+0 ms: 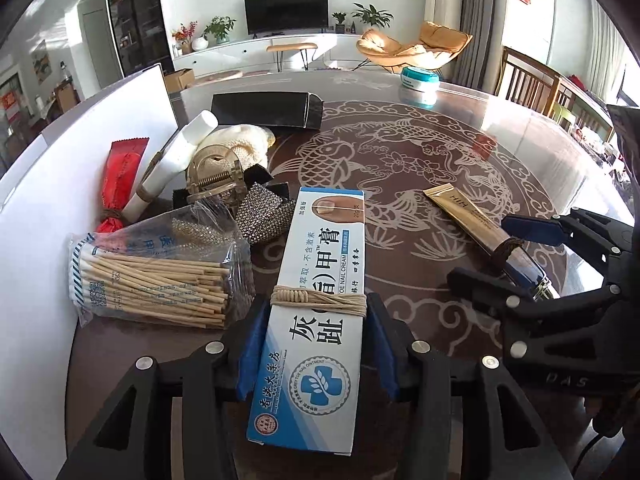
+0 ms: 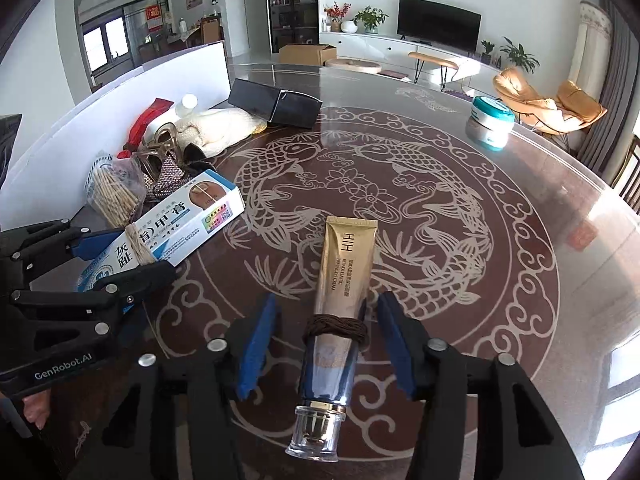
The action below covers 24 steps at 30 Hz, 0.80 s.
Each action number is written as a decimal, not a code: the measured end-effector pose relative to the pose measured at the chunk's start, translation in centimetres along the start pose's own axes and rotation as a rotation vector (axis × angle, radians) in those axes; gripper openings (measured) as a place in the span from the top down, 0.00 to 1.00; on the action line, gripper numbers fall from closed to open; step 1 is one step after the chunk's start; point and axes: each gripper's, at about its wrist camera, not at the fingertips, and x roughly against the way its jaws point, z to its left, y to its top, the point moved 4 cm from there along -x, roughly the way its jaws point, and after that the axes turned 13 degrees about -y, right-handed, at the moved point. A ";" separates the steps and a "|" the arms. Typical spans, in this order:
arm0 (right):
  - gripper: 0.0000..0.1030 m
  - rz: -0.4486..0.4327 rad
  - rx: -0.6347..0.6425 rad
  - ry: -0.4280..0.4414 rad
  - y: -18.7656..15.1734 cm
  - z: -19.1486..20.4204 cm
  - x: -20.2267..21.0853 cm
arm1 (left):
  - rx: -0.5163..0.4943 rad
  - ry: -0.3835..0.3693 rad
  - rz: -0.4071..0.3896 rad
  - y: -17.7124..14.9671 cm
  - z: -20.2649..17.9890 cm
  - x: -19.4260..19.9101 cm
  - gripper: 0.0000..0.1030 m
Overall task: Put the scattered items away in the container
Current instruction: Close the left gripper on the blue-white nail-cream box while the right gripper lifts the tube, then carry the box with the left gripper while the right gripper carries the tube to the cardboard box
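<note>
Gold cream tube [image 2: 344, 280], brown cord-wrapped, between open right hand-held gripper [image 2: 320, 344] fingers

A dark round desk [image 2: 520, 208] with a pale inlaid fish pattern and a glossy top fills the foreground. Beyond the desk stands a long white cabinet [image 2: 372, 46] against the white wall, with a black television [image 2: 439, 24] on it and potted plants [image 2: 370, 18] beside the screen. Right of the television sit orange lounge chairs [image 2: 548, 100] by grey curtains [image 1: 476, 20]. Left of it stands a tall dark glass cabinet [image 1: 136, 16]. Sunlight falls across the chairs and the desk edge.
</note>
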 end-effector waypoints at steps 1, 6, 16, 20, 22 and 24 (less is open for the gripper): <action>0.00 0.022 -0.014 -0.008 0.0 0.0 -0.5 | 0.018 -0.016 -0.004 0.0 0.3 0.0 0.52; 0.00 0.028 -0.042 -0.020 -0.5 -0.4 -0.8 | 0.003 -0.010 0.003 0.1 0.1 -0.3 0.49; 0.00 0.029 -0.043 -0.020 -0.5 -0.4 -0.8 | 0.006 -0.017 0.002 0.0 0.2 -0.3 0.49; 0.00 0.029 -0.043 -0.020 -0.5 -0.4 -0.9 | 0.006 -0.017 0.002 0.1 0.2 -0.3 0.49; 0.00 0.029 -0.043 -0.020 -0.5 -0.4 -0.9 | 0.006 -0.017 0.002 0.1 0.2 -0.3 0.49; 0.00 0.029 -0.043 -0.020 -0.5 -0.4 -0.8 | 0.006 -0.017 0.002 0.1 0.2 -0.3 0.49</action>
